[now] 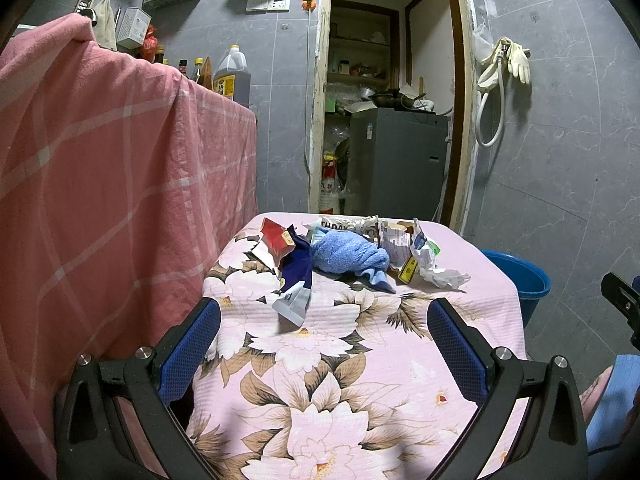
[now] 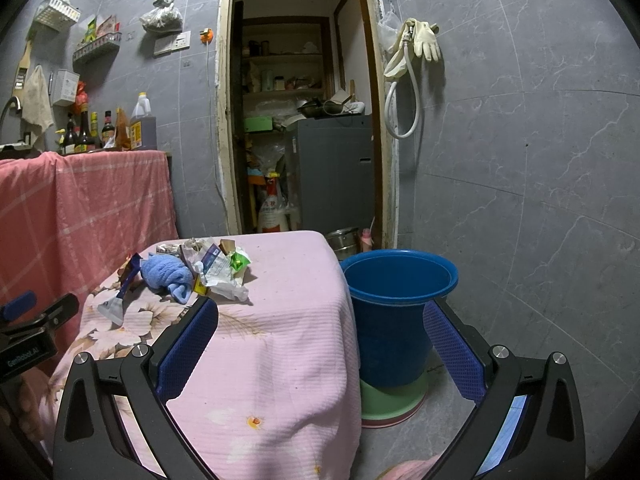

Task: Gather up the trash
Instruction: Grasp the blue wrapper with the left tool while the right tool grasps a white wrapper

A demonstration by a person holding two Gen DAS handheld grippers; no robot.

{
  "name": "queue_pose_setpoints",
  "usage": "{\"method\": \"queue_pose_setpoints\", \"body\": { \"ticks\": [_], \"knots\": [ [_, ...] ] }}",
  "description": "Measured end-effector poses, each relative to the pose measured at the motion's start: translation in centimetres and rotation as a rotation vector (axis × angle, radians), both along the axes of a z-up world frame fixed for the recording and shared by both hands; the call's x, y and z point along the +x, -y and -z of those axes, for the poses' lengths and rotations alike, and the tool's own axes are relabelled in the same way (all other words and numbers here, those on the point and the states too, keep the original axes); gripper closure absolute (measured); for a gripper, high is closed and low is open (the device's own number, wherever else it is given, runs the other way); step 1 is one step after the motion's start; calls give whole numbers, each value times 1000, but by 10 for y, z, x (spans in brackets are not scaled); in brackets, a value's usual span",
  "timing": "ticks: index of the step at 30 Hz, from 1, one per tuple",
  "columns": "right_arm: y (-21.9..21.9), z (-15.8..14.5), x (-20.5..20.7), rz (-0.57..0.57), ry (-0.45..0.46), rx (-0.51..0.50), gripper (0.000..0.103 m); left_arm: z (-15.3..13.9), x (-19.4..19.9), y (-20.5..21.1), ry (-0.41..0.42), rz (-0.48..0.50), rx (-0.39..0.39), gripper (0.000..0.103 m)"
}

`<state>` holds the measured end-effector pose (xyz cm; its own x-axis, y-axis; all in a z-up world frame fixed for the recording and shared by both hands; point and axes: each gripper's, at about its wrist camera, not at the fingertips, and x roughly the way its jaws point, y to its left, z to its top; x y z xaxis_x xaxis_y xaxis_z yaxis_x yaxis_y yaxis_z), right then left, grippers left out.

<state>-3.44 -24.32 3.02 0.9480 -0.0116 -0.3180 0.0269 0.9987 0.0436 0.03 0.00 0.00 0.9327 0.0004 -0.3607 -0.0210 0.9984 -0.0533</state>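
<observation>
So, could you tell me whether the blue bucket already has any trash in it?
No, the blue bucket shows only bare blue inside in the right wrist view.

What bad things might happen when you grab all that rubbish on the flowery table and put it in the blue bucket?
1. The fluffy blue cloth lies in the middle of the crumpled white paper wrappers, so it might get grabbed as trash by mistake.
2. The blue plastic bucket sits below the table edge, so light scraps could miss it and land on the floor.
3. The loose pink floral tablecloth could snag in the open left gripper and drag the pile.
</observation>
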Motion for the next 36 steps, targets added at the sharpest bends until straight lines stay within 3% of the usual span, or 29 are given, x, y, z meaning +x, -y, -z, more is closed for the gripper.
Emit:
{"method": "queue_pose_setpoints", "body": {
  "ticks": [20, 28, 36],
  "knots": [
    [4, -7, 18, 2, 27, 37, 0, 1, 18, -10, -20, -41, -14, 2],
    [2, -14, 53, -67, 59, 84, 0, -2, 53, -22, -44, -69, 1, 2],
    [-8, -18, 105, -167, 46, 65, 0, -4, 92, -33, -89, -65, -16, 2]
  ]
}}
